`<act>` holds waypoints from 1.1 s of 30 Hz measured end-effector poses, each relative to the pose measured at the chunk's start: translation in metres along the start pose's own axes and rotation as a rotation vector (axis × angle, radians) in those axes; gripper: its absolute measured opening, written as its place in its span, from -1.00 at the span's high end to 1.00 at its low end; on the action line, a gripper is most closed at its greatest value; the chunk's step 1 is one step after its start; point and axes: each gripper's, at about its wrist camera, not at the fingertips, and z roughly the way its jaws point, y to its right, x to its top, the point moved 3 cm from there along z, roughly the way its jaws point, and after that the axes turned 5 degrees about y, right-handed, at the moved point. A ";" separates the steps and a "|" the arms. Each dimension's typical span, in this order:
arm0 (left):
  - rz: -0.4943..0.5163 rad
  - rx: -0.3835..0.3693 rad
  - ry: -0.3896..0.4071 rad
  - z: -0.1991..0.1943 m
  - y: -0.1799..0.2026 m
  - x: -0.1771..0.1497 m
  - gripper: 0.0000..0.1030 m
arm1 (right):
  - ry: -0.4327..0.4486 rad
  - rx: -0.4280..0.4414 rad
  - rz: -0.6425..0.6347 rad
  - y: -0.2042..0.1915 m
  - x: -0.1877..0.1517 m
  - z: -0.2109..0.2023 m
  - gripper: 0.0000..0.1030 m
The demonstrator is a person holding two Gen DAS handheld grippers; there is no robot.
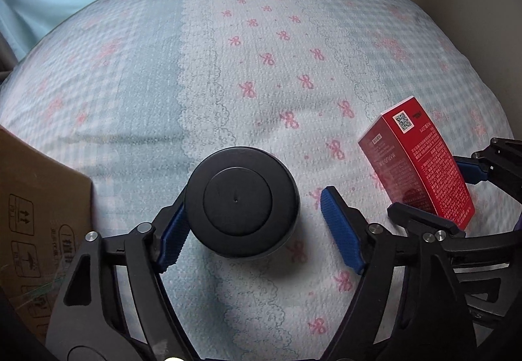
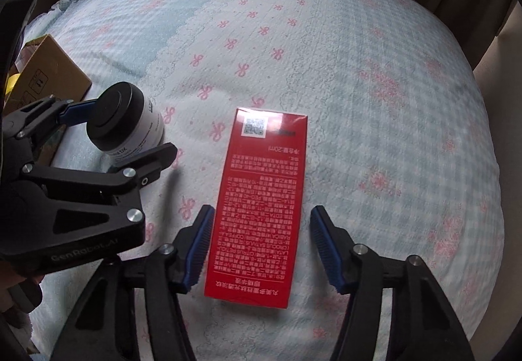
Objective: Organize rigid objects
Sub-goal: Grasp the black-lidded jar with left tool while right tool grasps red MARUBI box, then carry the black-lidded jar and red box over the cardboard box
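A white jar with a black lid (image 1: 241,201) lies on the patterned bedsheet, between the blue pads of my left gripper (image 1: 257,230). The jaws are open: the left pad touches the lid, the right pad stands apart. The jar also shows in the right wrist view (image 2: 125,122), with the left gripper (image 2: 117,132) around it. A red carton (image 2: 261,207) lies flat between the open fingers of my right gripper (image 2: 261,250); the left pad is next to it, the right pad apart. In the left wrist view the carton (image 1: 417,165) and right gripper (image 1: 434,194) sit at the right.
A brown cardboard box (image 1: 36,214) stands at the left, close to the left gripper; it also shows in the right wrist view (image 2: 49,77). The bed (image 1: 261,51) stretches ahead. Curtains and dark fabric hang at the back.
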 end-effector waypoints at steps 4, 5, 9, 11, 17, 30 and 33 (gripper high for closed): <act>-0.020 -0.003 0.012 0.000 -0.006 0.001 -0.06 | 0.008 0.000 -0.017 -0.002 0.000 -0.001 0.17; -0.032 -0.014 0.010 0.000 -0.008 0.002 -0.06 | 0.009 0.000 -0.012 -0.002 0.000 -0.001 0.17; -0.018 -0.016 0.014 -0.002 -0.008 0.001 -0.06 | 0.011 -0.008 0.004 -0.003 0.001 0.001 0.19; -0.014 -0.014 0.015 -0.004 -0.007 0.001 -0.06 | 0.011 -0.010 0.012 -0.003 0.002 0.001 0.20; -0.022 -0.022 0.004 -0.013 -0.008 0.003 -0.06 | 0.006 -0.010 0.037 0.001 0.005 -0.005 0.24; -0.011 -0.054 0.052 -0.116 -0.010 0.036 -0.06 | 0.022 -0.011 0.090 -0.008 0.017 -0.082 0.27; -0.004 -0.073 0.070 -0.158 -0.014 0.049 -0.06 | 0.046 -0.021 0.098 -0.016 0.027 -0.118 0.27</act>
